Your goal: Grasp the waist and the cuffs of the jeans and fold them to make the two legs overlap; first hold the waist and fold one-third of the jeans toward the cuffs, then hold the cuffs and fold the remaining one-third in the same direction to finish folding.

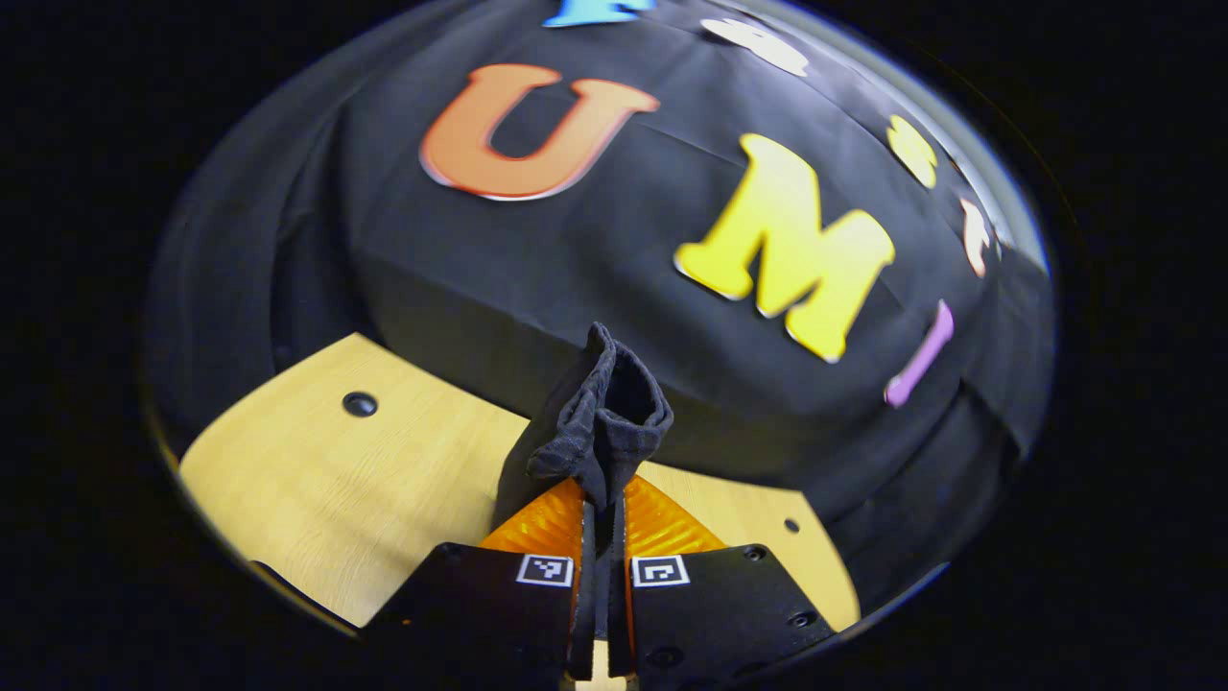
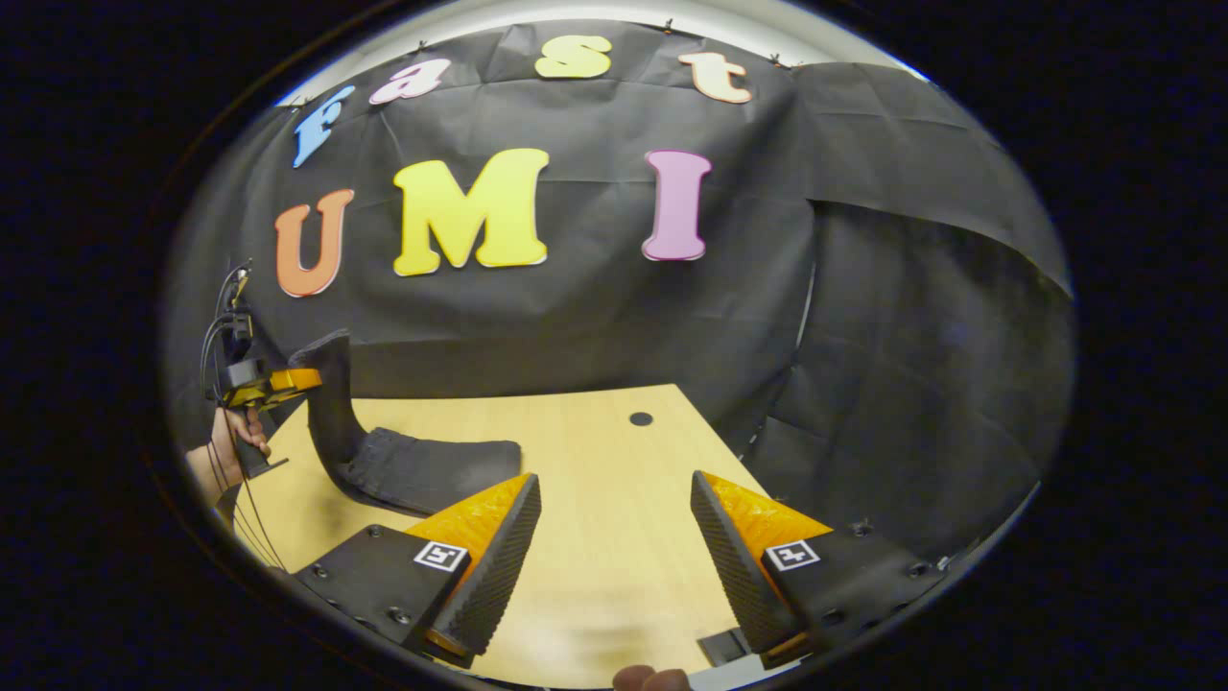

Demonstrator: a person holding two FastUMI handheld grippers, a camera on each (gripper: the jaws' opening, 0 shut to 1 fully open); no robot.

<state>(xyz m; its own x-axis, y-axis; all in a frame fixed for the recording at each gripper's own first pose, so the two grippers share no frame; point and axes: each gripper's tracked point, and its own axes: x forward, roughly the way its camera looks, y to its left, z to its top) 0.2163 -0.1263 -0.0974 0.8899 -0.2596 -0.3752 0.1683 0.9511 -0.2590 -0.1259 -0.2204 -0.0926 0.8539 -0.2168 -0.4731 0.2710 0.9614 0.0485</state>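
While the left hand-held gripper (image 1: 602,513) has its two fingers pressed together on a bunched edge of the dark jeans (image 1: 600,422), the cloth stands up from between the fingers in a crumpled fold, lifted clear of the wooden surface (image 1: 317,480). In the right gripper view the same garment (image 2: 403,465) rises from the surface (image 2: 595,451) in a curve toward the left hand-held gripper (image 2: 273,384), which a hand (image 2: 225,446) carries near the surface's left side; the rest of the jeans lies flat just beyond the right hand-held gripper's (image 2: 614,547) near finger.

The right hand-held gripper is spread wide with nothing between its fingers, hovering over bare wood beside the flat part of the jeans.

Which end is pinched, waist or cuffs, I cannot tell; the cloth is too dark and bunched. It looks like a fold is under way, with one end raised and due to be carried over the flat part.

To do it well, the raised edge should probably travel low and level over the flat part, so the layer lays down smooth rather than dropping in a heap. The pinch looks narrow, so the unheld corner may sag or twist; the free right hand-held gripper could take the other corner of that edge, or hold down the flat part so it does not drag along. Release should wait until the edges sit square.
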